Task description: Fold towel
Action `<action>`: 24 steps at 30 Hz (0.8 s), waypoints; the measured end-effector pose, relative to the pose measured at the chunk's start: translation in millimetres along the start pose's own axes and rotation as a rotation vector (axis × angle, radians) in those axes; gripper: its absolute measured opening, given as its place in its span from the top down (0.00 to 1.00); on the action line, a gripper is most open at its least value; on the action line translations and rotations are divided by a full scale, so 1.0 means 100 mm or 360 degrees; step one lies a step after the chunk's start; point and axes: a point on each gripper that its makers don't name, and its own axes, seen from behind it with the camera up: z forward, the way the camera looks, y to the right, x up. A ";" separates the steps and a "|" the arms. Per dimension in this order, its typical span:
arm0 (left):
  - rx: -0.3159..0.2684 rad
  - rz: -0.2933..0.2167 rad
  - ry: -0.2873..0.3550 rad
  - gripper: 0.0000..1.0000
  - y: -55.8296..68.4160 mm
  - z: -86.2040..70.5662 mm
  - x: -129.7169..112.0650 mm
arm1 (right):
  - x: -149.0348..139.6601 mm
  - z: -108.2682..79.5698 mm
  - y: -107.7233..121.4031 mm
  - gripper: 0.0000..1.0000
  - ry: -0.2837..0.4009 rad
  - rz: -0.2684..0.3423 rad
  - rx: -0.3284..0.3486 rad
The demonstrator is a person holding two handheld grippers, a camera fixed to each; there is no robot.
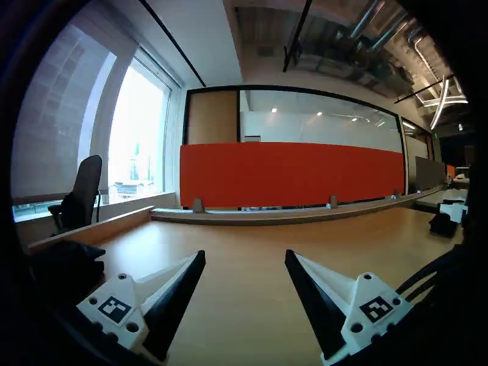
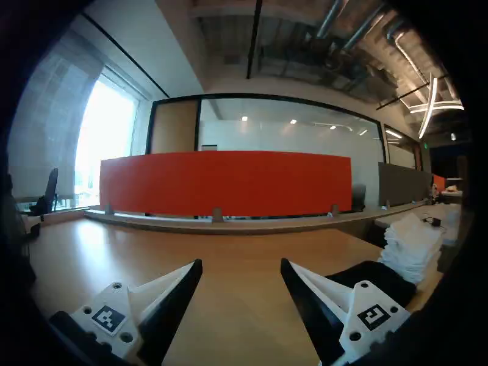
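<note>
Left gripper [image 1: 244, 253]: jaws spread wide, nothing between them, held over the bare wooden table [image 1: 256, 235]; whether the fingers touch the wood cannot be told.
Right gripper [image 2: 241, 262]: jaws equally wide apart, gripping nothing, also over the table.
Stack of white towels [image 2: 415, 247]: folded pile at the table's right edge, to the right of the right gripper and apart from its fingers.
Dark flat item [image 2: 372, 277]: lies just beside the stack, behind the right finger; contact cannot be told.
Red partition [image 2: 226, 183]: stands along the table's far edge.
</note>
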 end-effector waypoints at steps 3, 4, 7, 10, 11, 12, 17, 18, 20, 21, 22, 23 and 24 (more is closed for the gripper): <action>0.0000 0.0000 0.0000 0.03 0.00 0.00 0.00 | 0.00 -0.01 -0.01 0.01 0.0000 0.0000 0.0004; 0.0000 0.0000 0.0000 0.03 0.00 0.00 0.00 | 0.00 -0.01 -0.01 0.01 0.0000 0.0000 0.0005; 0.0000 0.0000 0.0000 0.03 0.00 0.00 0.00 | -0.01 -0.01 -0.02 0.01 -0.0002 0.0001 0.0011; 0.0000 0.0000 0.0000 0.03 0.00 0.00 0.00 | -0.01 -0.01 -0.02 0.01 -0.0002 0.0001 0.0015; 0.0000 0.0000 0.0000 0.03 0.00 0.00 0.00 | -0.01 -0.01 -0.03 0.01 -0.0002 0.0001 0.0016; 0.0000 0.0000 0.0000 0.03 0.00 0.00 0.00 | -0.01 -0.01 -0.03 0.01 -0.0002 0.0001 0.0017; 0.0000 0.0000 0.0000 0.03 0.00 0.00 0.00 | -0.01 -0.02 -0.03 0.01 -0.0003 0.0002 0.0019; 0.0000 0.0000 0.0000 0.03 0.00 0.00 0.00 | -0.01 -0.02 -0.03 0.01 -0.0003 0.0002 0.0019; 0.0000 0.0000 0.0000 0.03 0.00 0.00 0.00 | 0.00 -0.02 -0.03 0.01 -0.0003 0.0001 0.0019; 0.0000 0.0000 0.0000 0.03 0.00 0.00 0.00 | 0.00 -0.01 -0.03 0.01 -0.0003 0.0001 0.0019; 0.0000 0.0000 0.0000 0.03 0.00 0.00 0.00 | 0.00 -0.01 -0.03 0.01 -0.0003 0.0000 0.0019; 0.0000 0.0000 0.0000 0.03 0.00 0.00 0.00 | 0.00 -0.01 -0.03 0.01 -0.0003 0.0000 0.0019; 0.0000 0.0000 0.0000 0.03 0.00 0.00 0.00 | 0.00 -0.01 -0.03 0.01 -0.0003 0.0000 0.0019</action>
